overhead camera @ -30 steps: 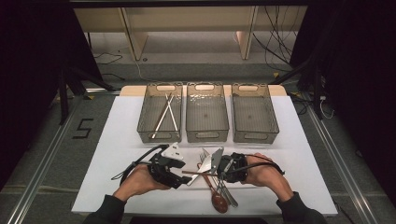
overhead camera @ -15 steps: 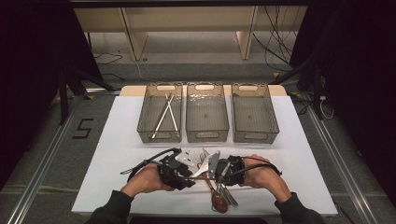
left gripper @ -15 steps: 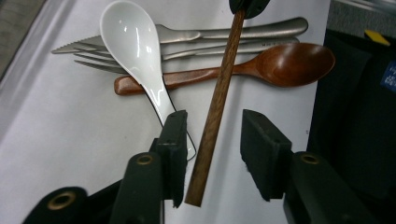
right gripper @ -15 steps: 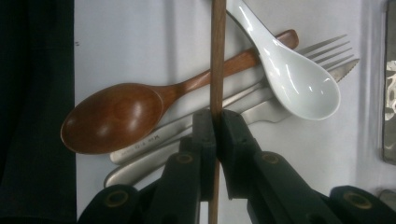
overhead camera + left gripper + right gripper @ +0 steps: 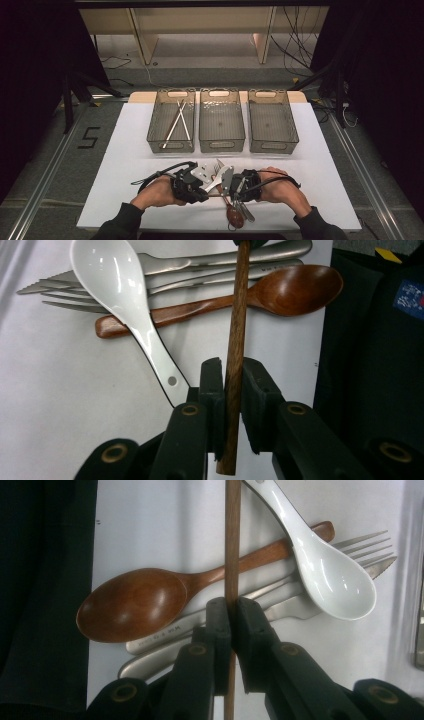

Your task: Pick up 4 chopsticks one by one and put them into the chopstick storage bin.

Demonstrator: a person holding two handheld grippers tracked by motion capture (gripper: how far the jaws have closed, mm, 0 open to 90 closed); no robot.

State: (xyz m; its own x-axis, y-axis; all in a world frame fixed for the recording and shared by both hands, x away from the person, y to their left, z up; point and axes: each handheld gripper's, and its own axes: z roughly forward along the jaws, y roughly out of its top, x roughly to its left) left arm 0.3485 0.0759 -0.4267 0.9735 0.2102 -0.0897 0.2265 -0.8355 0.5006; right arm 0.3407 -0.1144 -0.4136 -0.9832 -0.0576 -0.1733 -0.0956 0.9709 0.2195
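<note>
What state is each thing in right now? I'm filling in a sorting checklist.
Wooden chopstick: held level above the cutlery, gripped at both ends.
Left gripper: just closed on the chopstick.
Right gripper: shut on it.
White spoon: lying on the pile.
Wooden spoon: lying bowl up.
Left bin: holds pale sticks.
Middle bin: empty.
Right bin: empty.
</note>
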